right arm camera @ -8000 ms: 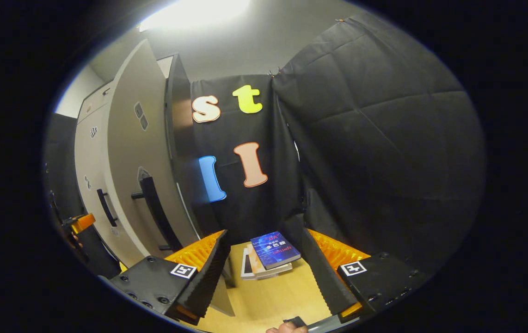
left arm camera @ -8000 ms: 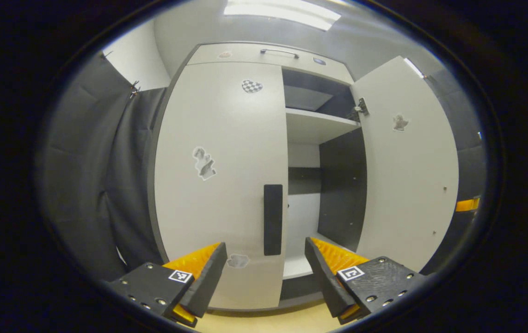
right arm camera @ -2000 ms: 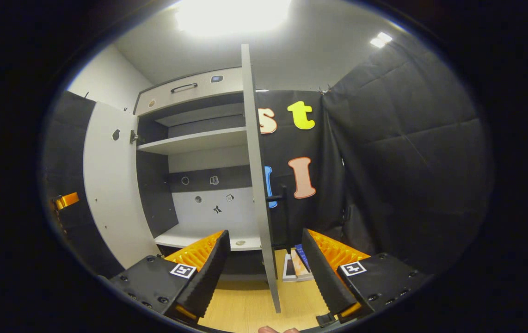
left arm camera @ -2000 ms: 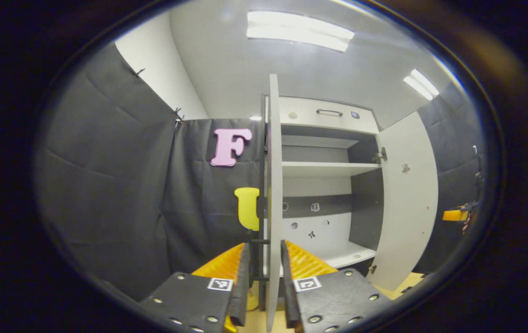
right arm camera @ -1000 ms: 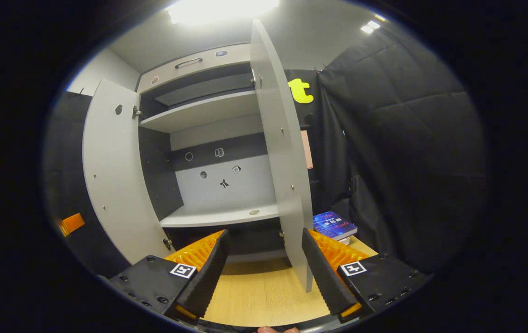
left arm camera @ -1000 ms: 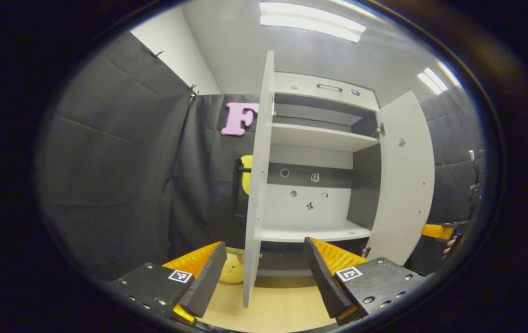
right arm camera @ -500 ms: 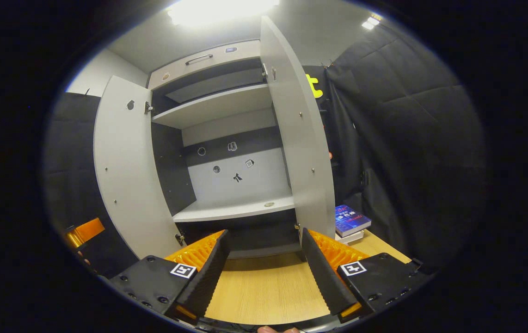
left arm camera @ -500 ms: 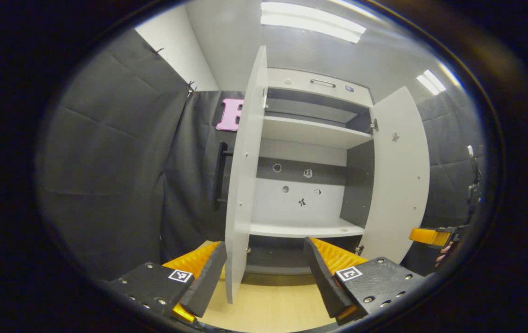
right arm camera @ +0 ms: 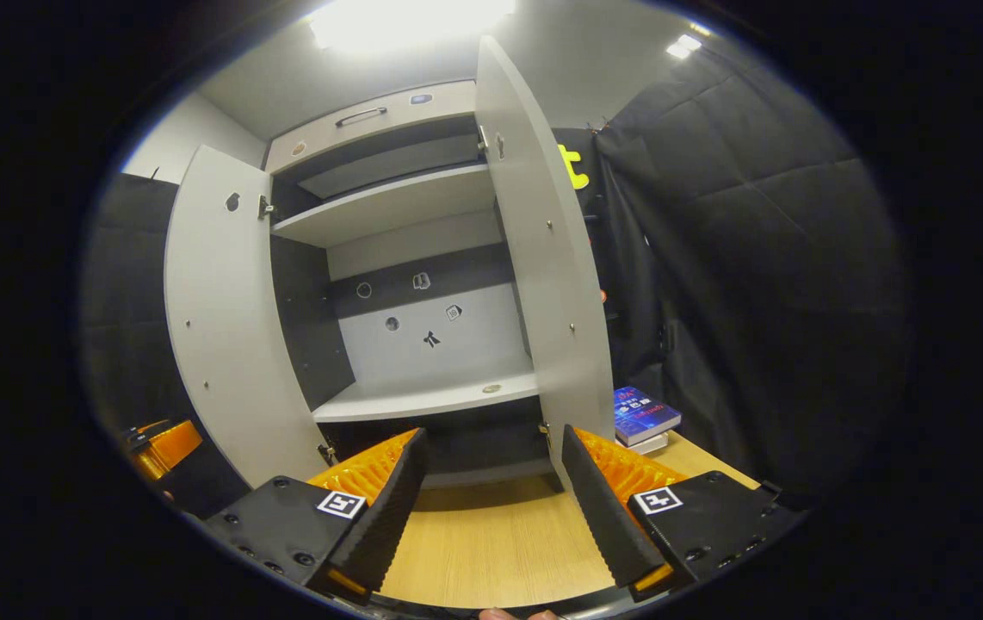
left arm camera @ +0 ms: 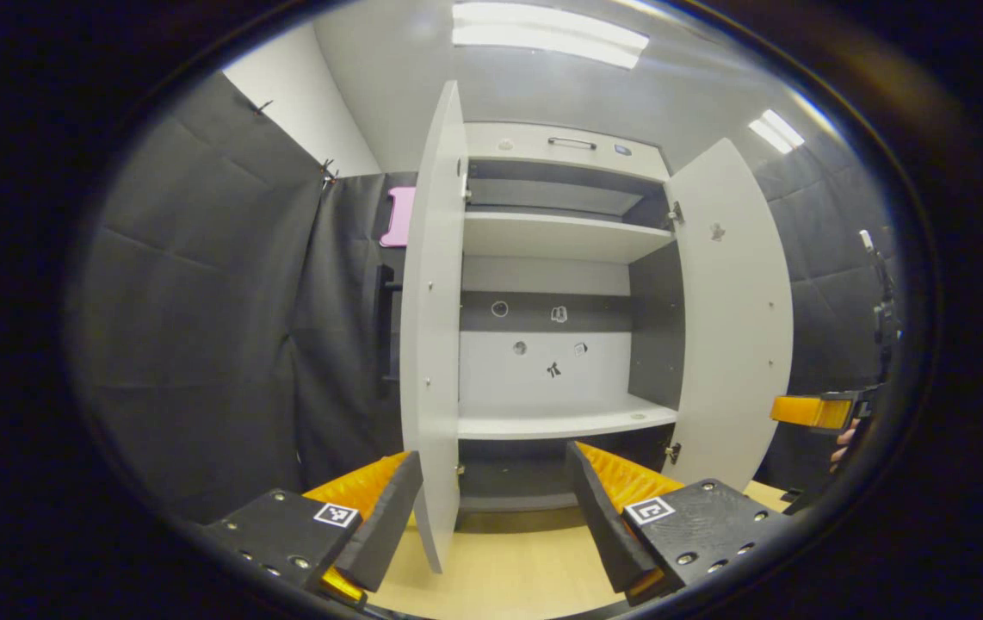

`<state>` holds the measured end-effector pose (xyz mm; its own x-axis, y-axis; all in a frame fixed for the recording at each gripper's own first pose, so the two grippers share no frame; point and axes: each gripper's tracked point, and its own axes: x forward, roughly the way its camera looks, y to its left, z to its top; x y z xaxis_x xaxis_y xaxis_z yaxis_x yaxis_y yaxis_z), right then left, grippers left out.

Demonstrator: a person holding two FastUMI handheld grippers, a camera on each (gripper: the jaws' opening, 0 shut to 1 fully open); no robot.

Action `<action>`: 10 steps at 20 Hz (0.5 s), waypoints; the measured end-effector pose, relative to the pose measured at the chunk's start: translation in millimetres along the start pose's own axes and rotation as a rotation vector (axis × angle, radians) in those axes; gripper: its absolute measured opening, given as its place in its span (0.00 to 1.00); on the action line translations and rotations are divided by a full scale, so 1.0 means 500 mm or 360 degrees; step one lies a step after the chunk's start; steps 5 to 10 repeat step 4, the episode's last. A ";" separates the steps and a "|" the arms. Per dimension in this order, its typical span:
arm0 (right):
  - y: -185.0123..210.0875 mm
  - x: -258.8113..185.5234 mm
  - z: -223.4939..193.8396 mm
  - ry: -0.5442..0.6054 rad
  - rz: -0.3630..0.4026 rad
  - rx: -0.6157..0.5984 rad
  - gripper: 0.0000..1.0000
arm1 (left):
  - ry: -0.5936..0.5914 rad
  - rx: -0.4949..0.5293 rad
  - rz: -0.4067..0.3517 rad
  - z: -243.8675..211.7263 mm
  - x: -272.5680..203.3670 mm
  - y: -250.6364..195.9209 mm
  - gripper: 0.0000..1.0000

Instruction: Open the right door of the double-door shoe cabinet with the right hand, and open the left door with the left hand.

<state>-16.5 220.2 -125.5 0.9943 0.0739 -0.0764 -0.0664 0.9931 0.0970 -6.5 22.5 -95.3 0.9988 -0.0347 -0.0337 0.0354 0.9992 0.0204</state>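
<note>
**Both doors released, tongs backed off**

Since a moment ago I have drawn back from the cabinet (left arm camera: pixel 560 284). Left door (left arm camera: pixel 431 327) and right door (right arm camera: pixel 543 275) stand wide. My left gripper (left arm camera: pixel 491 508) and right gripper (right arm camera: pixel 491 508) gape, empty.

No readable text anywhere. Book (right arm camera: pixel 645 413) at lower right of right gripper view, beside open right door (right arm camera: pixel 543 267): cover print too small to read. Small stickers (left arm camera: pixel 553 370) on cabinet back panel, centre of left gripper view: pictures, no legible words. Square coded markers (left arm camera: pixel 336 514) on gripper bodies: patterns, no letters.
</note>
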 end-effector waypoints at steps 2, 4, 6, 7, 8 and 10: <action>-0.011 0.007 0.017 -0.0032 -0.0033 -0.0038 0.97 | 0.0030 -0.0073 0.0015 -0.008 0.027 0.002 0.96; -0.009 0.013 0.044 -0.0083 -0.0018 -0.0034 0.97 | 0.0050 -0.0134 0.0028 -0.010 0.033 0.003 0.96; -0.009 0.013 0.044 -0.0083 -0.0018 -0.0034 0.97 | 0.0050 -0.0134 0.0028 -0.010 0.033 0.003 0.96; -0.009 0.013 0.044 -0.0083 -0.0018 -0.0034 0.97 | 0.0050 -0.0134 0.0028 -0.010 0.033 0.003 0.96; -0.009 0.013 0.044 -0.0083 -0.0018 -0.0034 0.97 | 0.0050 -0.0134 0.0028 -0.010 0.033 0.003 0.96; -0.009 0.013 0.044 -0.0083 -0.0018 -0.0034 0.97 | 0.0050 -0.0134 0.0028 -0.010 0.033 0.003 0.96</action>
